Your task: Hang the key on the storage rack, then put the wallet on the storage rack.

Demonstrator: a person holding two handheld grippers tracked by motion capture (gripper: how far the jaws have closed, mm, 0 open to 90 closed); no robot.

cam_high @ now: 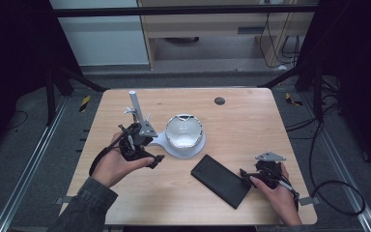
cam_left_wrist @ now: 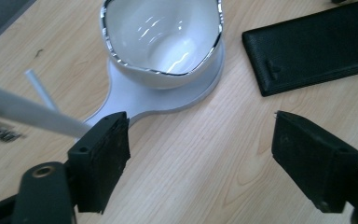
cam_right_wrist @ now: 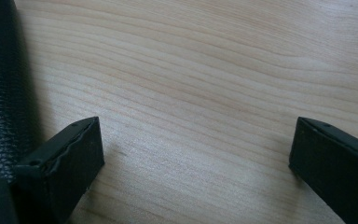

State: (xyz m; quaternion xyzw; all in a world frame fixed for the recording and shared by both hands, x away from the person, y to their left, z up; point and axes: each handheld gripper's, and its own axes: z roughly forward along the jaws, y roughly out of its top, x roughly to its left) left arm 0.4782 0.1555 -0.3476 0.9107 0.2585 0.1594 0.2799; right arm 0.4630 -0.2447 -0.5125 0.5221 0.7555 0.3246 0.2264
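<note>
- High view: the left gripper sits in the person's left hand on the near left part of the wooden tabletop, just beside the handle of a flat white holder. A white bowl with a silvery rim stands on that holder near the tabletop's middle. A white rod rises upright behind the left gripper. A black case lies flat at an angle, near and to the right of the bowl. The right gripper rests in the right hand at the case's near right corner.
- Left gripper view: the fingers stand wide apart with bare wood between them and grip nothing. The holder lies just ahead with its handle tip close to the left finger; the bowl stands on it, and the case lies at upper right.
- Right gripper view: the fingers are spread wide over bare tabletop, holding nothing. The case's grained edge runs just beside the left finger; whether they touch I cannot tell.
</note>
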